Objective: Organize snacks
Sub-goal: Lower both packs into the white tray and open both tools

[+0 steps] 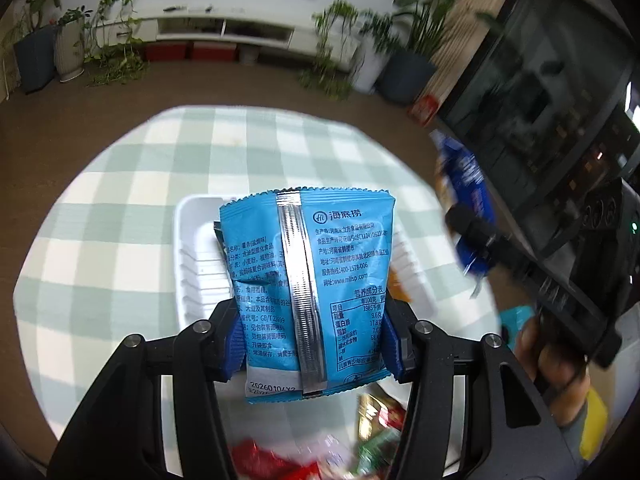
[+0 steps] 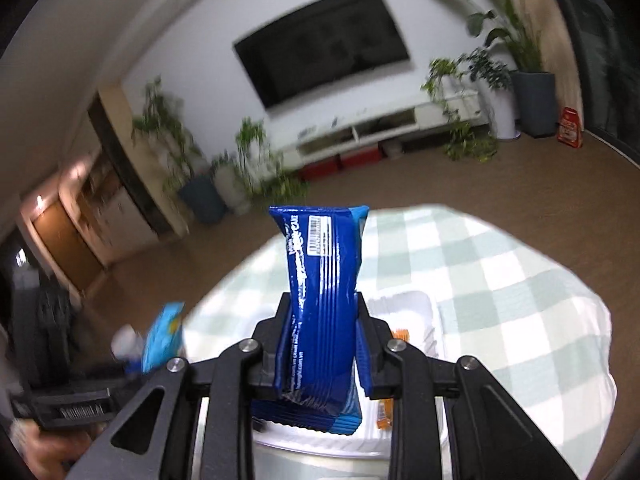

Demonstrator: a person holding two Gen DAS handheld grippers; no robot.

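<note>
Light-blue packet (image 1: pixel 308 280) between left fingers (image 1: pixel 236 340) — dark-blue pack (image 2: pixel 320 320) between right fingers (image 2: pixel 366 360)

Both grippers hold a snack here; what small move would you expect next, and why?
Probably lowering the light blue packet into the white tray. The left gripper is shut on it directly above the tray, which has bare ribbed floor showing. The right gripper is shut on the dark blue packet, also near the tray, so it could follow.
</note>
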